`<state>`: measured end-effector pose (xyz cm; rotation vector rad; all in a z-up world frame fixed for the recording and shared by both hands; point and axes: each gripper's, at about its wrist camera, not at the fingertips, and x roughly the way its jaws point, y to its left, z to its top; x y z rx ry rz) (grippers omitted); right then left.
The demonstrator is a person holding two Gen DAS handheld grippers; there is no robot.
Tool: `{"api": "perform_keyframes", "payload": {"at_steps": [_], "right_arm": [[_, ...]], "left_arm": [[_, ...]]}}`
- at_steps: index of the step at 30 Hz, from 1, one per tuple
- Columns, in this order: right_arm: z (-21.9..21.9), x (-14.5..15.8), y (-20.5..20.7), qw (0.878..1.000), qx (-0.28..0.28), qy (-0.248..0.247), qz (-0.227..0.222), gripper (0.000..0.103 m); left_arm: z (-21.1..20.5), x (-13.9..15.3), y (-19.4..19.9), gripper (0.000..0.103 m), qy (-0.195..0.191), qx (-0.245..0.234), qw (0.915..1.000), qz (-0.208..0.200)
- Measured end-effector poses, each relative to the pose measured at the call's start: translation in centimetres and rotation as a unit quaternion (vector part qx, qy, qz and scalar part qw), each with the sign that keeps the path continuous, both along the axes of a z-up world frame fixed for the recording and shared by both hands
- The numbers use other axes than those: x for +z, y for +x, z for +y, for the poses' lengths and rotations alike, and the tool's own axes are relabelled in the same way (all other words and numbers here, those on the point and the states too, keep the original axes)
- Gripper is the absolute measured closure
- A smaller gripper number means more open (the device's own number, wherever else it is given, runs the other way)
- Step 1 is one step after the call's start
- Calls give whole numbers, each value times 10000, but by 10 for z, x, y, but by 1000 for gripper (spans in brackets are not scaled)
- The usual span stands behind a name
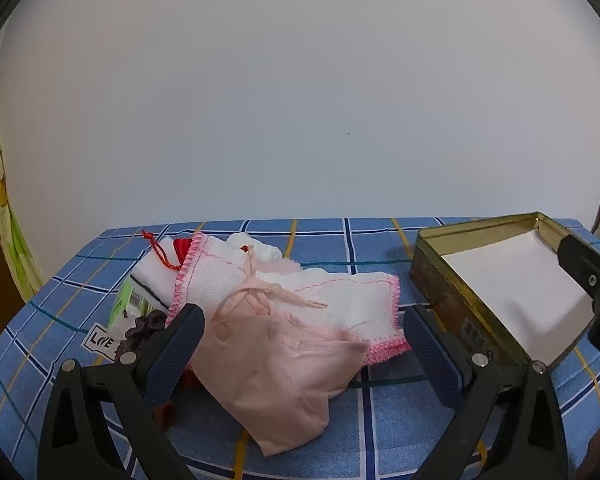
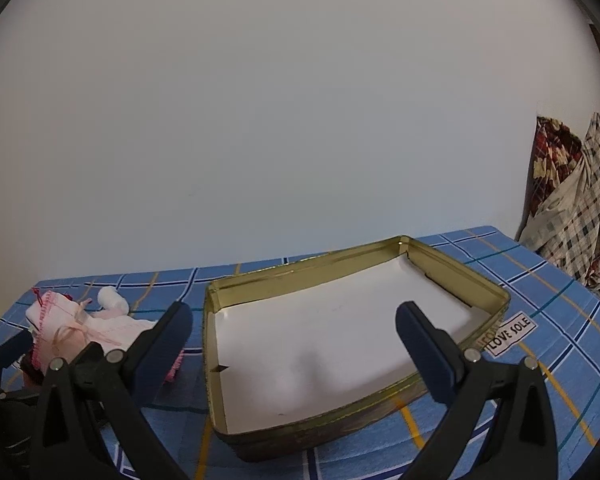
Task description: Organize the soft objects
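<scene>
A pile of soft things lies on the blue checked cloth [image 1: 340, 240]. A pale pink drawstring pouch [image 1: 276, 364] lies in front, between the fingers of my open left gripper [image 1: 300, 344]. Behind it lie a white towel with pink stitched edges [image 1: 340, 300], a white roll [image 1: 256, 246] and a red cord [image 1: 160, 252]. A gold metal tin [image 2: 496, 300] with a white lining stands to the right. My right gripper [image 2: 296, 344] is open and empty, hovering over the tin's near part. The pile also shows at left in the right wrist view [image 2: 84, 324].
A green packet [image 1: 126, 300] and a dark purple item [image 1: 144, 328] lie at the pile's left. A "LOVE SOLE" label [image 2: 510, 334] is sewn on the cloth. Patterned fabric [image 2: 572, 200] hangs beyond the table's right edge. A white wall stands behind.
</scene>
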<state>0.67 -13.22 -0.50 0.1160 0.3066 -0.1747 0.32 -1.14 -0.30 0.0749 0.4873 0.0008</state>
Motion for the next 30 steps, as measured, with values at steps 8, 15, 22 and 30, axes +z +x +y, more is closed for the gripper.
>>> {"api": "perform_keyframes", "payload": {"at_steps": [8, 15, 22, 30], "right_arm": [[-3, -3, -3, 10000, 67, 48, 13, 0], [-3, -4, 0, 9999, 79, 73, 81, 0], [1, -4, -1, 10000, 26, 54, 51, 0], [-1, -4, -2, 9999, 66, 37, 81, 0]], "left_arm": [[6, -5, 0, 2, -61, 27, 10000, 34], [11, -5, -2, 2, -68, 7, 10000, 34], [12, -4, -3, 2, -61, 7, 10000, 27], [10, -4, -3, 2, -37, -12, 10000, 27]]}}
